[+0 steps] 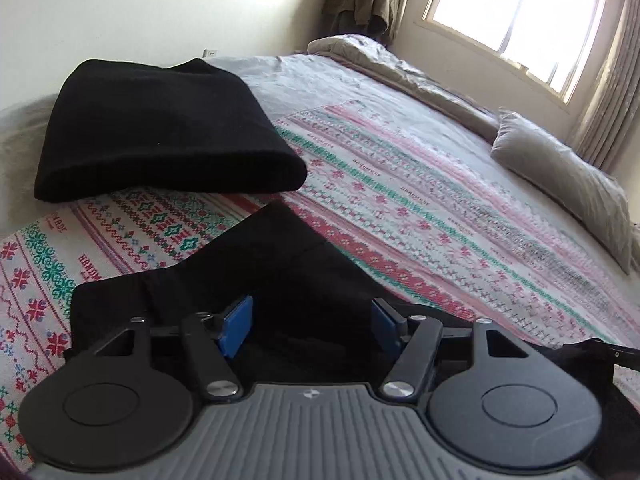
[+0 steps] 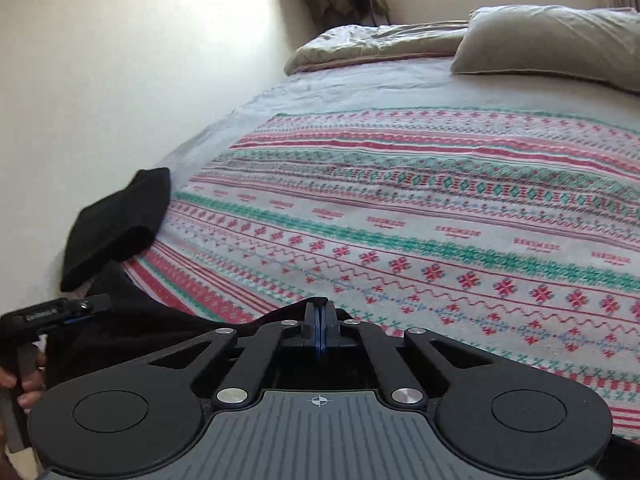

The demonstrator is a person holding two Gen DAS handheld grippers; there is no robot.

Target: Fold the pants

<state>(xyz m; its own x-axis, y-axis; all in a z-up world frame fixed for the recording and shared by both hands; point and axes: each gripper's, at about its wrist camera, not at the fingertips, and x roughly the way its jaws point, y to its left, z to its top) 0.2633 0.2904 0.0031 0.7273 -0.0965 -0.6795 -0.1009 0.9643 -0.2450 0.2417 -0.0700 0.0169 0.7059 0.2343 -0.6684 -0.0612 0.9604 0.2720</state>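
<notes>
Black pants (image 1: pixel 280 264) lie on the patterned bedspread just in front of my left gripper (image 1: pixel 312 328). Its blue pads stand wide apart over the dark cloth, open. My right gripper (image 2: pixel 320 332) is shut, and a black edge of the pants (image 2: pixel 160 328) runs up to its closed pads and seems pinched there. The left gripper (image 2: pixel 60 314) also shows at the left edge of the right wrist view. A folded black garment (image 1: pixel 160 132) lies further back on the left; it also shows in the right wrist view (image 2: pixel 120 224).
The bed carries a red, green and white patterned spread (image 2: pixel 400 220). A grey pillow (image 1: pixel 560 176) and a rolled duvet (image 1: pixel 400 64) lie at the far side. A white wall borders the bed on the left, and a window (image 1: pixel 520 12) is behind.
</notes>
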